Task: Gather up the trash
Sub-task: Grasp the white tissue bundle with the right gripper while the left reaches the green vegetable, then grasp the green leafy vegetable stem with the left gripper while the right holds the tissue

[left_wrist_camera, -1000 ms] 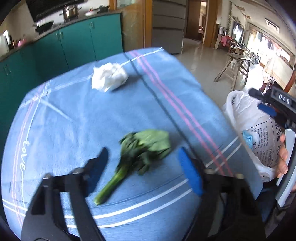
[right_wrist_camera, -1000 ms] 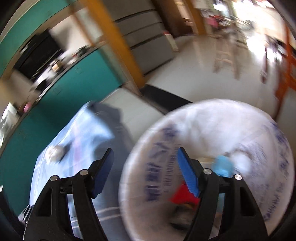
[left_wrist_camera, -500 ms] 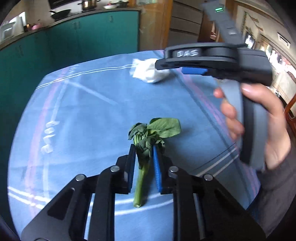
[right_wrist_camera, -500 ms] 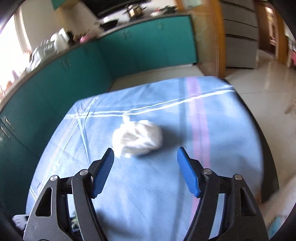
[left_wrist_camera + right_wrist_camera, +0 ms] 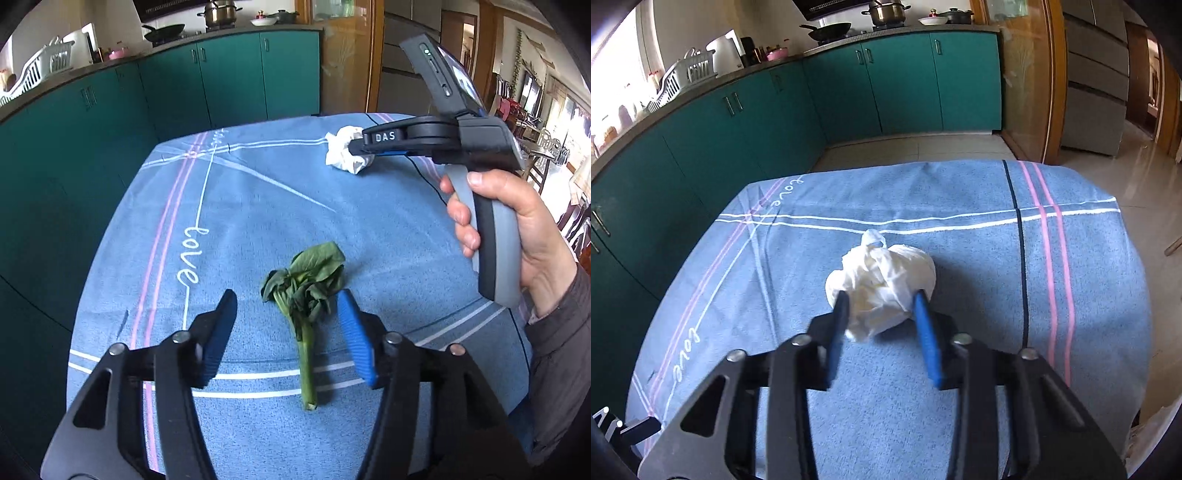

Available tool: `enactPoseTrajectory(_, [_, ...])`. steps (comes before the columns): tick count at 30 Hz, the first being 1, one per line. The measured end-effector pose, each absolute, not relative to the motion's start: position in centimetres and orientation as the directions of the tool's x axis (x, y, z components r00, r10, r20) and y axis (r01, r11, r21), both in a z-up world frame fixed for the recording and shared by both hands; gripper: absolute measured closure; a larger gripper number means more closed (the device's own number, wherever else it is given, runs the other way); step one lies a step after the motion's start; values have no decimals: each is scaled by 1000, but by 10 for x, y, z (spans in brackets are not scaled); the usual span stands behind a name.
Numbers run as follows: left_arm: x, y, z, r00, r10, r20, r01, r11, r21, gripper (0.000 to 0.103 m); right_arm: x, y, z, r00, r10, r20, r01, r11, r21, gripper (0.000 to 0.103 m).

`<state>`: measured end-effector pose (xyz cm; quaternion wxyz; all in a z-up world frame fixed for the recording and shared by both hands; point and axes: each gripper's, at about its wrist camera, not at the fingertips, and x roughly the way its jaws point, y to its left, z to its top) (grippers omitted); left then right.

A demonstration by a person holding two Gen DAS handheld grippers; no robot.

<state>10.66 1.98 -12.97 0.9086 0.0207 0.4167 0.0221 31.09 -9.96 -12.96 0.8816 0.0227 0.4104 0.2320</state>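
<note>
the right hand-held gripper point(image 5: 881, 297) has just been closing, and its blue pads now press both sides of the crumpled white tissue wad point(image 5: 882, 286), which sits on the table point(image 5: 979, 413) near its far edge. the left hand-held gripper point(image 5: 286, 299) has just been opening; its jaws stand apart around the wilted leafy green point(image 5: 304, 284), touching neither side, stem pointing toward the camera. nothing lies between the two pieces of trash. a blue cloth point(image 5: 258, 206) with pink and white stripes covers the table. teal cabinets point(image 5: 849, 85) line the wall behind, pots on the counter, pale tiled floor beyond.
</note>
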Motion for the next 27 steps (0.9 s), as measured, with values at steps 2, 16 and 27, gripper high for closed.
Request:
enactPoseTrajectory(2, [106, 16, -130, 653, 54, -755, -16, 998, 58, 44, 307, -105, -127, 526, 470, -709, -407, 871, 275, 98])
enactPoseTrajectory(16, [103, 22, -127, 649, 79, -757, -38, 997, 71, 33, 294, -99, -111, 585, 422, -693, -429, 886, 177, 17])
enactPoseTrajectory(27, [94, 27, -126, 639, 106, -762, -56, 994, 91, 30, 299, -66, -138, 509, 415, -754, -463, 871, 167, 69])
